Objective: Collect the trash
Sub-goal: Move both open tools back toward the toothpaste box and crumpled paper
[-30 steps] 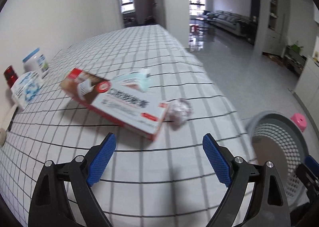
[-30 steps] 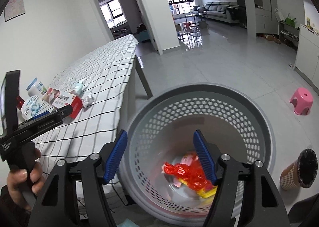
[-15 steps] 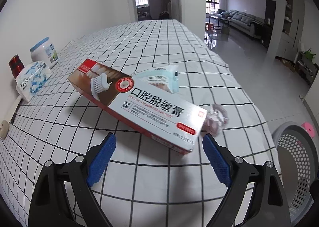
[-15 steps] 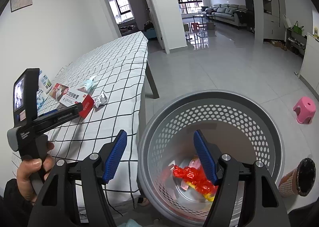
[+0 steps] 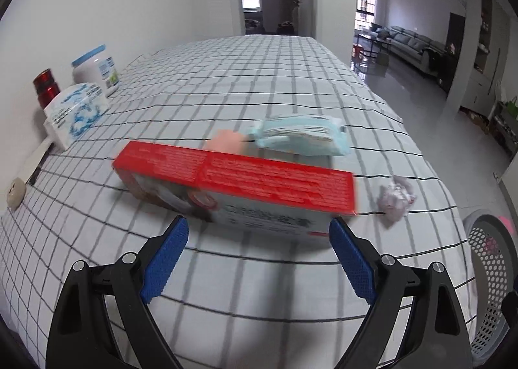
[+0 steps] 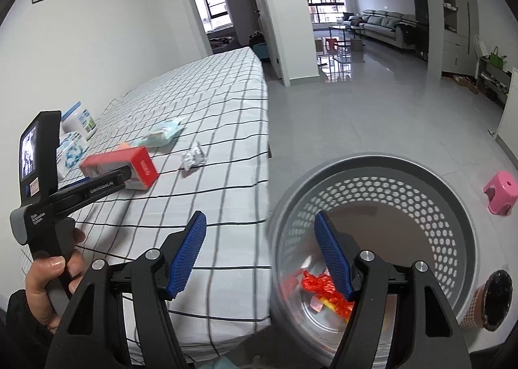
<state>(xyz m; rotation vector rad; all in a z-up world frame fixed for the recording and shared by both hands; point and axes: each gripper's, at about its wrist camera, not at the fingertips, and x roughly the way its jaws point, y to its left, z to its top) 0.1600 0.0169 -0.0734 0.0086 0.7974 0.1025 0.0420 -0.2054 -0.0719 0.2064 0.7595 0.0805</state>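
Note:
A red and white toothpaste box [image 5: 239, 187] lies on the checked table, just ahead of my open, empty left gripper [image 5: 255, 259]; it also shows in the right wrist view [image 6: 129, 168]. Behind it lie a pale blue wipes pack [image 5: 301, 136] and a pink piece [image 5: 226, 142]. A crumpled wrapper [image 5: 395, 197] lies to the right near the table edge. My right gripper [image 6: 259, 259] is open and empty, above the table edge and the grey perforated bin [image 6: 372, 181], which holds red and yellow trash [image 6: 323, 288].
A tissue box [image 5: 76, 111], a white jar [image 5: 95, 69] and a red can [image 5: 47, 87] stand by the wall at left. A pink stool [image 6: 500, 192] and a brown cup-like bin [image 6: 489, 304] are on the floor right of the basket.
My left gripper has moved closer and lower to the toothpaste box, which now fills the space ahead of its jaws. My right gripper has shifted left, from over the bin towards the table edge.

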